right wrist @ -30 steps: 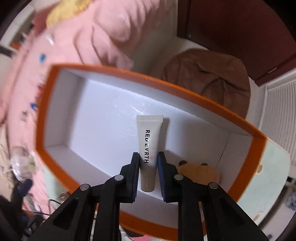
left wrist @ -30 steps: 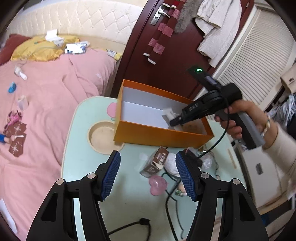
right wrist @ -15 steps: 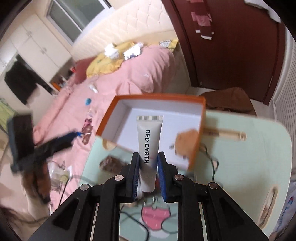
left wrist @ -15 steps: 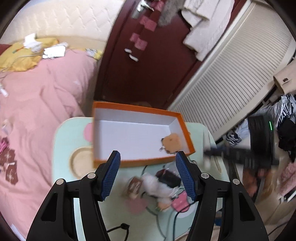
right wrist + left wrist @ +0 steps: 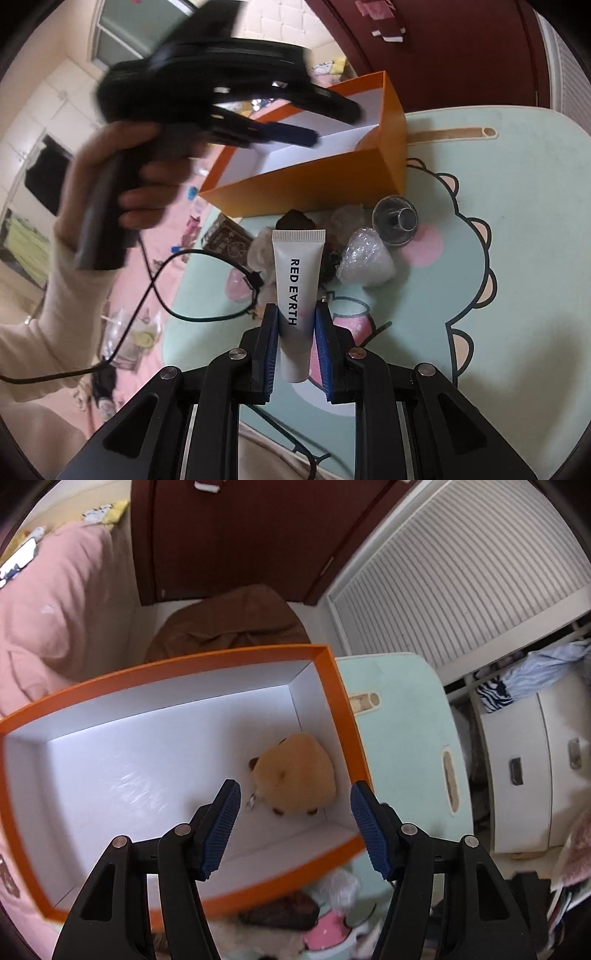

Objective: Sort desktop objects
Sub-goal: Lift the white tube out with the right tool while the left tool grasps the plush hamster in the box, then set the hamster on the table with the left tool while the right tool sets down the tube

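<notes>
Left gripper [image 5: 295, 827] hangs over the orange box [image 5: 341, 701], fingers [image 5: 221, 827] spread wide, nothing between them. Just ahead of the fingers, inside the box at its right end, lies a tan plush toy [image 5: 295, 773], close to the right white wall. Rest of the box floor is bare white. The right finger sits over the box's right-front corner. Below the fingers, outside the box's near wall, a clutter of small items, blurred: something pink [image 5: 327, 928], a crinkled clear wrapper [image 5: 343, 884].

Right gripper [image 5: 295, 325] has its fingers [image 5: 269, 343] clamped on a white tube printed RED EARTH [image 5: 295, 291], gripped near the cap end, crimped end pointing forward, tube upright between the pads. It is held above the mint-green surface [image 5: 480, 147] with the dinosaur print. Ahead of the fingers, past the tube: a pile with a brown packet [image 5: 225, 240], a clear-wrapped white lump [image 5: 364, 260], a small clear cup [image 5: 395, 219]. Beyond the pile stands the box, and the left gripper shows there too, motion-blurred, held by the person's hand [image 5: 129, 177] left of the fingers. A black cable [image 5: 177, 295] loops left of the tube.
</notes>
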Demonstrator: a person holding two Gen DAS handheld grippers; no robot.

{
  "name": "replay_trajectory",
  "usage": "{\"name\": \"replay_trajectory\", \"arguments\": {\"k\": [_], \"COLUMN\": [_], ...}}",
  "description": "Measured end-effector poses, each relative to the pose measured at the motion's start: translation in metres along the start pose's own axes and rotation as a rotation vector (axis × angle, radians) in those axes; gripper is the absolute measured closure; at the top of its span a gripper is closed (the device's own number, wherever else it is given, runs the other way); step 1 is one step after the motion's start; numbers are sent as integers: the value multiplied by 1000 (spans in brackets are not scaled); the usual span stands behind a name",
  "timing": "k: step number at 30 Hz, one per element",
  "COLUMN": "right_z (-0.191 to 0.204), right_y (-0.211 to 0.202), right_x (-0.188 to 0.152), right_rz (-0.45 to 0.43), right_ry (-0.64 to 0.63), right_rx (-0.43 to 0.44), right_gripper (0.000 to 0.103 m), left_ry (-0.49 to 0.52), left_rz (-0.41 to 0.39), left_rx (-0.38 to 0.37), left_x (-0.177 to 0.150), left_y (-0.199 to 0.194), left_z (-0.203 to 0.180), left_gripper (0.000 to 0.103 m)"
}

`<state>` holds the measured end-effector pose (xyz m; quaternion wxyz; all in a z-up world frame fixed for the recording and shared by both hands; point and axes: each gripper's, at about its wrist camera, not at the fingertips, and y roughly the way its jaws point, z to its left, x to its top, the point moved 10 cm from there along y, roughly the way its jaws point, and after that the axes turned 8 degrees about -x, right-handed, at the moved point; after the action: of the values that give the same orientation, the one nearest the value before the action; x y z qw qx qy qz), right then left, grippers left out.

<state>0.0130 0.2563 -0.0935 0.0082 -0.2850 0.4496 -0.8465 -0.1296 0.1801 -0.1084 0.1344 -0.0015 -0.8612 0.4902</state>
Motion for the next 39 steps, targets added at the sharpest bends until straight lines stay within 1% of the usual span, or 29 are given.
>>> {"name": "replay_trajectory", "arguments": {"k": [3, 4, 6, 7, 8, 11, 14, 17, 19, 22, 24, 25, 27, 30, 32, 36, 38, 39], "right_z": [-2, -2, -3, -3, -2, 1, 4, 3, 2, -2, -5, -7, -12, -15, -16, -19, -17, -16], "right_y": [-2, -2, -1, 0, 0, 3, 2, 3, 2, -1, -2, -2, 1, 3, 3, 2, 8, 12], "right_x": [2, 2, 2, 2, 1, 0, -2, -2, 0, 3, 3, 3, 3, 0, -2, -8, -8, -8], "right_rz": [-4, -3, 1, 3, 6, 15, 15, 17, 11, 0, -8, -12, -16, -25, -34, -38, -33, -31], "right_ry": [4, 7, 14, 17, 21, 23, 6, 6, 10, 21, 27, 33, 49, 81, 96, 116, 119, 121], "right_rx": [13, 17, 26, 32, 37, 44, 30, 13, -4, -36, -61, -75, -99, -128, -143, -158, -165, -169], "right_gripper": [84, 84, 84, 84, 84, 84, 84, 84, 84, 84, 84, 84, 84, 84, 84, 84, 84, 84], "left_ry": [19, 16, 59, 93, 106, 94, 116, 129, 135, 139, 137, 134, 125, 98, 61, -25, -62, -72], "left_rz": [43, 53, 9, -8, -18, -40, -137, -252, -325, -414, -446, -468, -489, -481, -454, -356, -311, -303], "left_rx": [42, 43, 38, 43, 47, 19, -7, -30, -35, -44, -47, -48, -48, -47, -54, -95, -88, -78], "left_x": [-4, -7, -8, -9, -10, -12, -8, -2, -5, -19, -32, -46, -69, -104, -130, -173, -189, -192], "left_y": [22, 28, 27, 27, 26, 20, -13, -63, -101, -151, -175, -190, -206, -207, -194, -142, -112, -104], "left_z": [5, 6, 4, 2, 2, 3, -4, -12, -14, -15, -13, -11, -7, 3, 13, 27, 36, 39], "left_gripper": [40, 40, 40, 45, 56, 59, 59, 59, 59, 59, 59, 59, 59, 59, 58, 58, 58, 58]}}
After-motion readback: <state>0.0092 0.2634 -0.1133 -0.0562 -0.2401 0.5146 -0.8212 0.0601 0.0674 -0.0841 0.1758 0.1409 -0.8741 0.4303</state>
